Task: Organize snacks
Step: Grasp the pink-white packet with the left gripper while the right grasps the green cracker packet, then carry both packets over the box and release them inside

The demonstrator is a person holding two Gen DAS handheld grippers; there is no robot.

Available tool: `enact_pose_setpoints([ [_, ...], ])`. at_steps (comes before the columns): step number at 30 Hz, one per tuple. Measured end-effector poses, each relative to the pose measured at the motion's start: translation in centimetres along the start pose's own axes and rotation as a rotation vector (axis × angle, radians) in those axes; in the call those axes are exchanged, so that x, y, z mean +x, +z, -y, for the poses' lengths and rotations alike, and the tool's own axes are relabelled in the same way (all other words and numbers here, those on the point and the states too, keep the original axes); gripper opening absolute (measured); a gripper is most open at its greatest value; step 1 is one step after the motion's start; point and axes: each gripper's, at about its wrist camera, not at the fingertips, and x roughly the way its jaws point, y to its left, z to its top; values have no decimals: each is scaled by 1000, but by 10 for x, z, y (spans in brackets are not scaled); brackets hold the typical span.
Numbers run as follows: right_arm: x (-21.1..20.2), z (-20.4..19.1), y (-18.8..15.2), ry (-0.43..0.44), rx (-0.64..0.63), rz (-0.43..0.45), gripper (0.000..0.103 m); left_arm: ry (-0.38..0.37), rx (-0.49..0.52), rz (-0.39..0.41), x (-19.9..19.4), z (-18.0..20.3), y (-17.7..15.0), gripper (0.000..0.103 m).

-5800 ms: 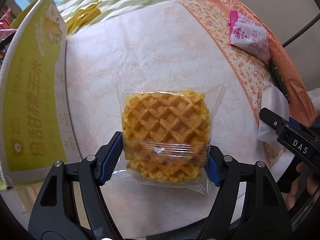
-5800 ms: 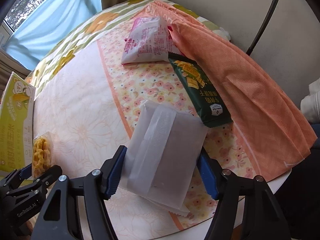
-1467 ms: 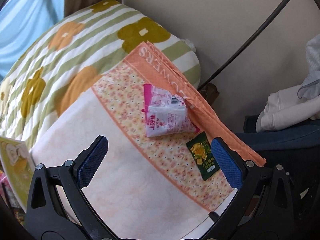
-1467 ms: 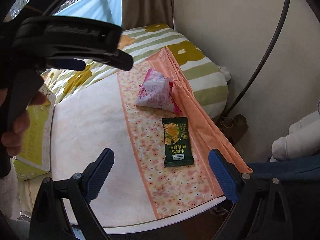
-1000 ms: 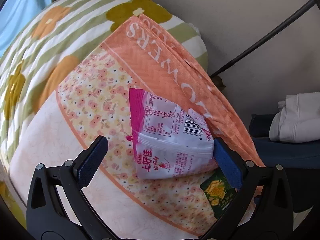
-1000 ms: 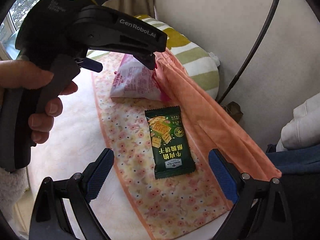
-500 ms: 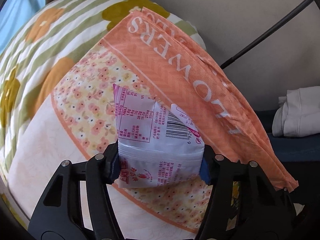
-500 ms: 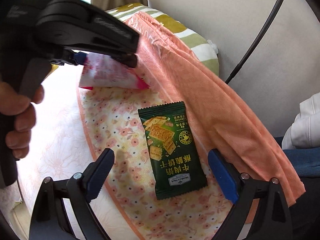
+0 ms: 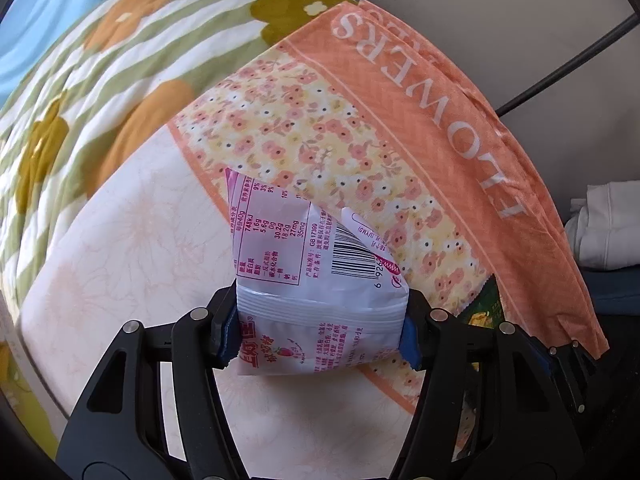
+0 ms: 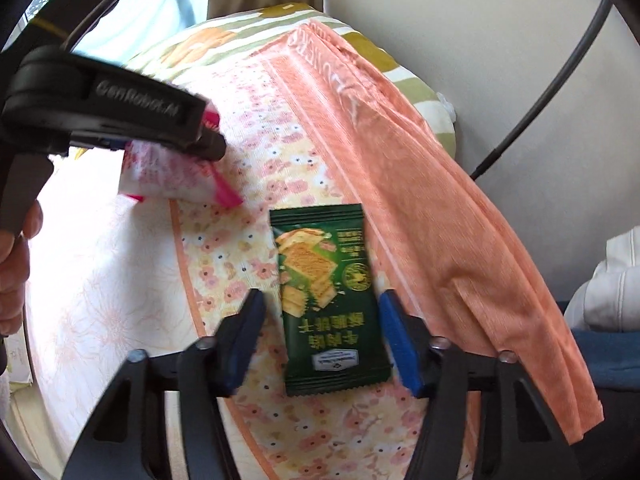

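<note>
Pink-white snack pouch [image 9: 316,280] is pinched at its lower seam by the left gripper [image 9: 320,330], jaws closed on both side edges, likely lifted clear of the floral cloth [image 9: 312,136] to carry it off for sorting. Print shows a nutrition table, "GB17399", a barcode and red Chinese characters. Green cracker packet [image 10: 330,300] lies flat on the cloth's flowered band, just beside its orange border, between the fingers of the right gripper [image 10: 324,336], which sit narrow, either side, not clearly touching; probably about to clamp. Border reads "FLOWERS"; left tool's body reads "GenRobot.AI".
</note>
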Motion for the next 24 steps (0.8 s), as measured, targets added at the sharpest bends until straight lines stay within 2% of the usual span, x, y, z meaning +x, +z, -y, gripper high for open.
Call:
enact_pose_setpoints([
  [6,-4,-6,3,22,-3,10,41,11,-33,1,-11,-7,-12,57],
  [11,-25,-6,11,55,-15,44,41,31,-85,49,-46,-16,-21,57],
  [18,-79,-22,43,160,-126,139,41,65,-204,204,-141,-39,-38,57],
  [24,-133,-62,74,302,-316,214,41,128,-345,340,-232,-81,-79,57],
])
